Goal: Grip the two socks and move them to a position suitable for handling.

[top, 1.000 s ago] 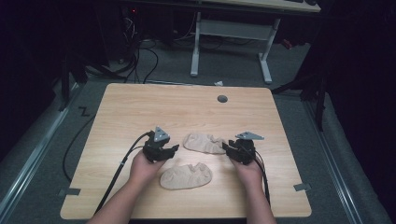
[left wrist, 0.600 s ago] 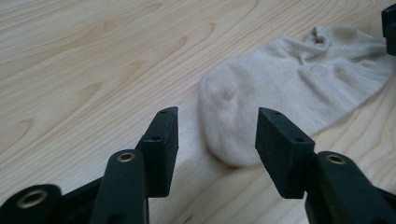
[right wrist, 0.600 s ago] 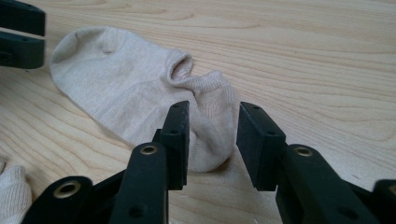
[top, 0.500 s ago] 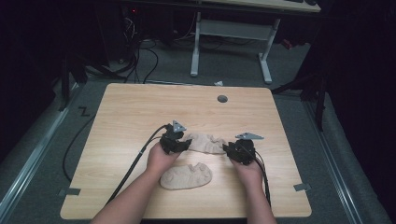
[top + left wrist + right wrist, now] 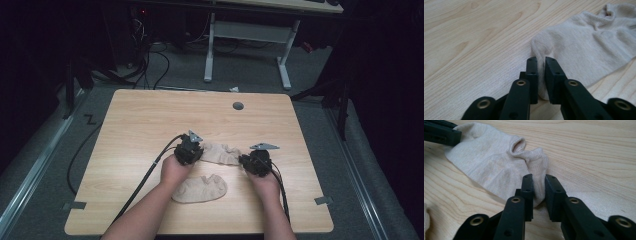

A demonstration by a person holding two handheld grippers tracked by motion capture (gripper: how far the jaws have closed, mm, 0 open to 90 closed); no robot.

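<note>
In the left gripper view the left gripper [image 5: 541, 62] has its two black jaws nearly together, pinching a fold of fabric at the rounded end of the far sock [image 5: 589, 47]; the jaws have just been closing, and the cloth sits between the pads. The rest of that sock spreads flat on the wood away from the jaws. In the right gripper view the right gripper [image 5: 539, 180] likewise clamps a bunched edge of the same sock [image 5: 496, 162] at its cuff end, the opening of the cuff puckered just beyond the jaws; these jaws too have just been closing on the cloth. The other gripper's black jaw tip shows at the sock's opposite end in that view.

From the high view, the left gripper [image 5: 190, 148] and right gripper [image 5: 257, 162] sit at the two ends of the far sock [image 5: 222, 154], which lies stretched between them a little nearer the desk's front edge than its middle. Each gripper is held in a hand, the forearms coming in over the front edge. A second sock [image 5: 200, 189] lies flat between the forearms, closer to the front edge and just apart from the first. The desk [image 5: 145, 115] is light wood, with a small round grommet [image 5: 238, 106] near its back edge.
</note>
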